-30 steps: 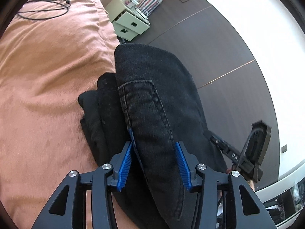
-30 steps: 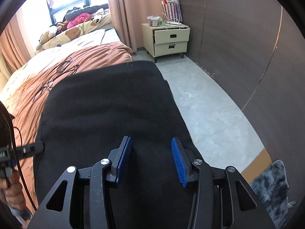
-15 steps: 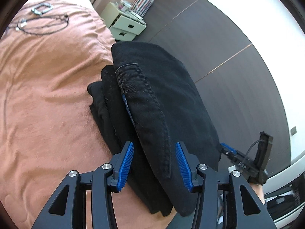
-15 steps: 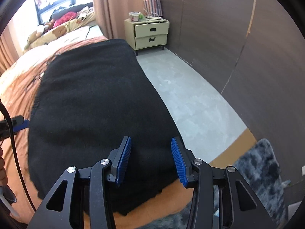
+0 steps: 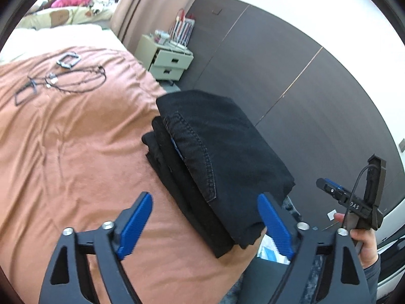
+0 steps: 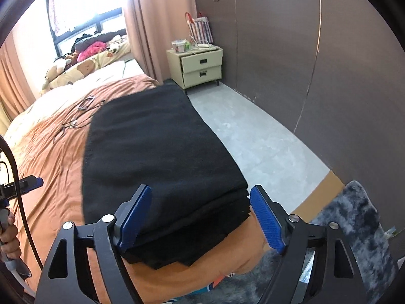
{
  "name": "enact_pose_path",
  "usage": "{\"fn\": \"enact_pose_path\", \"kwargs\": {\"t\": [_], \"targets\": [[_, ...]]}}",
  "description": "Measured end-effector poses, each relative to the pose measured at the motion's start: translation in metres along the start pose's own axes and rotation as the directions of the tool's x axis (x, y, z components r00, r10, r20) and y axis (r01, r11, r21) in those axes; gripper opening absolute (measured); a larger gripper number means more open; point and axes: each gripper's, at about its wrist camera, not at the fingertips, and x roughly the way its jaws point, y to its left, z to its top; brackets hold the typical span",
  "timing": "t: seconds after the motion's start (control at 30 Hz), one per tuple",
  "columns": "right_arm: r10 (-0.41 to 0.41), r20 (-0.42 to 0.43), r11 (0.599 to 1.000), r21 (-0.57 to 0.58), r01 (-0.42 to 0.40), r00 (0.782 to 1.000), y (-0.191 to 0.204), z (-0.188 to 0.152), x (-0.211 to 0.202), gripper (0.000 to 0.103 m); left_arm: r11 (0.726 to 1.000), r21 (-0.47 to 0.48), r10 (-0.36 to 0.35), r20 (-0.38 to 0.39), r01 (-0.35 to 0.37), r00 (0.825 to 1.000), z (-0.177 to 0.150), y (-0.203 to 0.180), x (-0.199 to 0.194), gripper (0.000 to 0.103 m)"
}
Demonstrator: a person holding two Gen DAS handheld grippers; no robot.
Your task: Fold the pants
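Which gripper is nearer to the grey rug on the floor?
Right. The right gripper is at the edge of the orange blanket, the grey rug just beside it. The left gripper is farther in over that blanket.

My right gripper (image 5: pixel 354 202) is cut off beyond the pants (image 5: pixel 217 157), its fingertips unseen. Items atop the nightstand (image 6: pixel 200 68) are too small to identify; the rug (image 6: pixel 349 230) beside the pants leaves frame.

I'm in a home bedroom. There's a bed with a rust-coloured blanket (image 6: pixel 58 152), a cream bedside drawer unit (image 6: pixel 200 67), curtains (image 6: pixel 149 25) and a stuffed bear (image 6: pixel 57 72) by the window.
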Motion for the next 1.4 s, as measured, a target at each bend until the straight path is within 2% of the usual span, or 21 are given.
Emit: {"fn": "enact_pose_path", "kwargs": {"t": [0.13,0.27,0.43,0.73,1.17,1.4], "targets": [[-0.045,-0.013,0.999,0.004,0.045,0.999,0.01,-0.006,-0.002,0.1,0.999,0.038,0.023,0.04,-0.025,0.999,-0.005,-0.01,-0.032,0.102],[-0.042,0.002,0.999,0.006,0.042,0.999,0.019,-0.016,-0.022,0.103,0.998,0.051,0.043,0.08,-0.047,0.996,-0.013,-0.017,-0.067,0.102],[-0.047,-0.011,0.999,0.014,0.047,0.999,0.031,-0.031,-0.041,0.103,0.995,0.071,0.056,0.112,-0.064,0.992,-0.024,-0.024,-0.099,0.102],[-0.006,0.039,1.0,0.001,0.006,0.999,0.053,-0.051,-0.091,0.103,0.989,0.118,0.067,0.157,-0.086,0.985,-0.051,-0.039,-0.162,0.102],[0.074,0.078,0.996,-0.045,-0.071,0.994,0.08,-0.1,-0.132,0.103,0.977,0.144,0.123,0.222,-0.157,0.967,-0.115,-0.041,-0.246,0.102],[0.14,0.097,0.989,-0.066,-0.134,0.985,0.096,-0.131,-0.152,0.103,0.965,0.149,0.169,0.276,-0.216,0.946,-0.151,-0.033,-0.3,0.102]]}}
